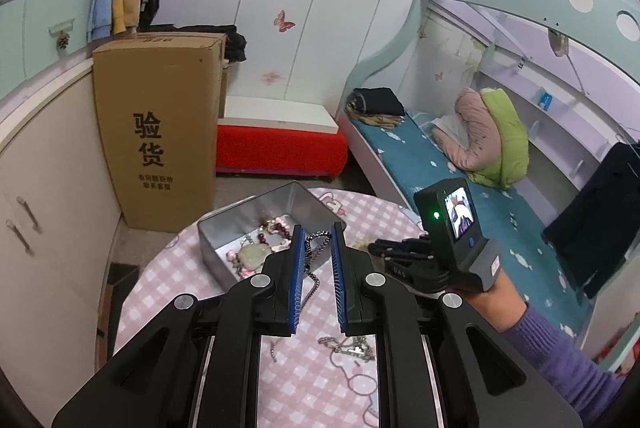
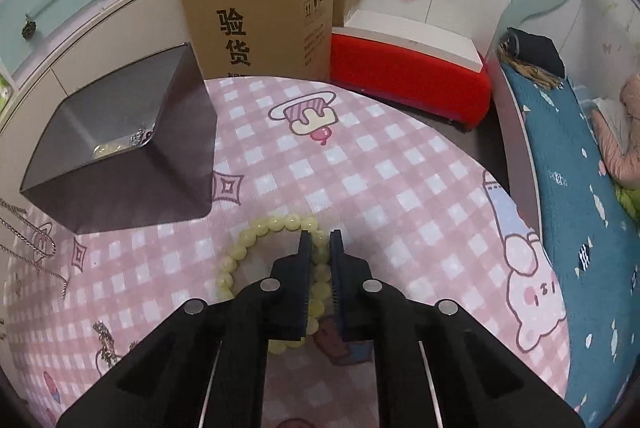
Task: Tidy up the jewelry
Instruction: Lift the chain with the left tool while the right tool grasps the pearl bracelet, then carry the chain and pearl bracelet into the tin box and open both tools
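A silver chain [image 1: 313, 268] hangs between the blue pads of my left gripper [image 1: 317, 234], which is shut on it just above the near rim of the open metal tin [image 1: 208, 244]. The tin holds a pale jade pendant [image 1: 254, 252] and pink beads. In the right wrist view the chain's strands [image 2: 28, 244] dangle at the left edge beside the tin [image 2: 120, 187]. My right gripper [image 2: 320, 238] points down at the pink checked table [image 2: 360, 155], shut on one side of a pale yellow bead bracelet [image 2: 256, 232] lying on the cloth. It also shows right of the tin [image 1: 376, 250].
Another silver chain with a pendant [image 1: 348, 346] lies on the cloth under my left gripper, and a small silver piece [image 2: 104, 344] lies at the near left. Beyond the round table stand a tall cardboard box [image 2: 260, 7], a red bench [image 2: 408, 79] and a bed [image 2: 580, 207].
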A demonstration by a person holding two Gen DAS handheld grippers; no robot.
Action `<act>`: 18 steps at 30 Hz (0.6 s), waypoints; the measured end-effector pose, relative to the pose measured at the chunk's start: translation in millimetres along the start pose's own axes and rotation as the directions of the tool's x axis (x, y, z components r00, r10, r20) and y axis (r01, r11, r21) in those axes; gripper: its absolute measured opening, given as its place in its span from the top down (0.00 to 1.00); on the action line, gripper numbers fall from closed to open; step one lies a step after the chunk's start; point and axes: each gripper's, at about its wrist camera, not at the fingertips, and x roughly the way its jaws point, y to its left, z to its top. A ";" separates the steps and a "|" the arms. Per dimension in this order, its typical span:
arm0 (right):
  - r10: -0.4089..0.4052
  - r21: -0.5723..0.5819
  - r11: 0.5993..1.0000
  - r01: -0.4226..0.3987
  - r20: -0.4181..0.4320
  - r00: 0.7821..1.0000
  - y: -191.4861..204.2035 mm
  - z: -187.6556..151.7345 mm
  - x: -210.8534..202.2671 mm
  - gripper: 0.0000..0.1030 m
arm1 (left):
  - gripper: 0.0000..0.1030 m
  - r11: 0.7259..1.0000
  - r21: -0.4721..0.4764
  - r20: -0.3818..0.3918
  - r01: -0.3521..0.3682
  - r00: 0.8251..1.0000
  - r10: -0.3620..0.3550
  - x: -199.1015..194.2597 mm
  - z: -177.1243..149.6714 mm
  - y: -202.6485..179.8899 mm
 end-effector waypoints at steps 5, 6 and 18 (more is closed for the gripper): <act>0.042 0.041 0.998 -0.045 0.072 0.997 -9.0 -1.5 -36.4 0.91 | 0.87 0.999 0.039 0.009 0.006 1.000 -0.007 -1.6 10.5 -6.4; 0.048 0.037 0.998 -0.052 0.098 0.994 -8.8 0.3 -49.8 0.91 | 0.87 0.999 0.048 0.015 0.011 1.000 -0.012 -2.7 14.4 -8.9; 0.066 -0.029 0.998 -0.060 0.260 0.963 6.1 27.6 -148.3 0.91 | 0.87 0.989 0.138 0.085 0.044 0.995 -0.057 -23.8 72.4 -40.5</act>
